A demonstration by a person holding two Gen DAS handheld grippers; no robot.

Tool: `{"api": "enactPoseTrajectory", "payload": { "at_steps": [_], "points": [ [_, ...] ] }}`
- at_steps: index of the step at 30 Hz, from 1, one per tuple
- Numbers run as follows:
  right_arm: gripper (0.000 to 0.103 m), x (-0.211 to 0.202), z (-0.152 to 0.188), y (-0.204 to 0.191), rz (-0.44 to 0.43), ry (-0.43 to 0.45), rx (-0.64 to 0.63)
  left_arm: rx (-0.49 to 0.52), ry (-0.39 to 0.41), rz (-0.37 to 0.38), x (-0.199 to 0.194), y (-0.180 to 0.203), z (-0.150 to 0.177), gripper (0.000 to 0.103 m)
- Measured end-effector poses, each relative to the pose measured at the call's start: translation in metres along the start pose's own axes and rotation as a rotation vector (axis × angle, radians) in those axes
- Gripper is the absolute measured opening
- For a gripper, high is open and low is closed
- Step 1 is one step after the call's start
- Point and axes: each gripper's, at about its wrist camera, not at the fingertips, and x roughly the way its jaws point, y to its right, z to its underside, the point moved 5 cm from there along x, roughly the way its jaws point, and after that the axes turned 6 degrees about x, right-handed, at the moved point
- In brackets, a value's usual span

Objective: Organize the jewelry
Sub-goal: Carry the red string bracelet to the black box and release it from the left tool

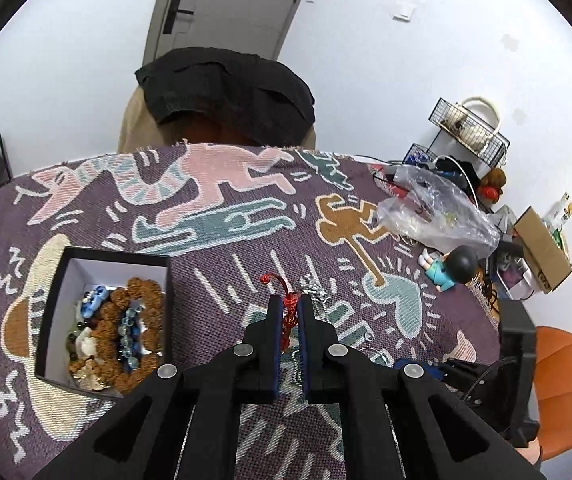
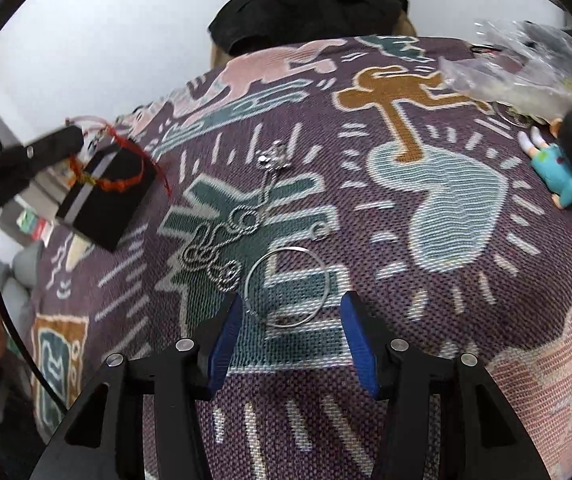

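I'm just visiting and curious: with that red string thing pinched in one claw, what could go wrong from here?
The left gripper pinches only a short stretch of the red braided cord bracelet; its loose ends dangle and could catch the rim of the black open jewelry box.

That box already looks crowded with brown bead bracelets, so pieces might tangle.

The open right gripper hovers over a thin silver bangle beside a silver chain necklace; it may drag both.

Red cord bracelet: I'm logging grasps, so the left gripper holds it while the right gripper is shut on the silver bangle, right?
Not quite. In the right wrist view the right gripper is open, its jaws either side of the silver bangle lying on the cloth. The left gripper does hold the red cord bracelet.
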Motion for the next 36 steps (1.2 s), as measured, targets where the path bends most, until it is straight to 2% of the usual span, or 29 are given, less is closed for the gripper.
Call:
{"api": "enactPoseTrajectory", "payload": {
  "at_steps": [3, 12, 15, 16, 18, 24, 36],
  "points": [
    [0.068, 0.002, 0.001, -0.006, 0.019, 0.004, -0.042, -0.009, 0.007, 0.000, -0.004, -0.005, 0.001, 0.007],
    [0.068, 0.011, -0.002, -0.016, 0.126, 0.031, -0.140, -0.031, 0.014, -0.002, -0.010, -0.019, 0.006, 0.007],
    [0.062, 0.013, -0.002, -0.018, 0.175, 0.041, -0.176, -0.041, 0.018, -0.004, -0.012, -0.024, 0.006, 0.007],
    [0.061, 0.013, -0.002, -0.018, 0.172, 0.043, -0.179, -0.043, 0.019, -0.005, -0.013, -0.026, 0.006, 0.007],
    [0.052, 0.012, -0.002, -0.019, 0.169, 0.047, -0.184, -0.048, 0.021, -0.006, -0.014, -0.028, 0.007, 0.007],
    [0.050, 0.007, -0.002, -0.016, 0.143, 0.060, -0.155, -0.059, 0.040, -0.015, -0.025, -0.034, 0.006, 0.007],
    [0.050, -0.035, -0.024, -0.036, 0.050, 0.170, -0.126, -0.101, 0.103, -0.093, -0.059, -0.072, -0.002, 0.007]
  ]
}}
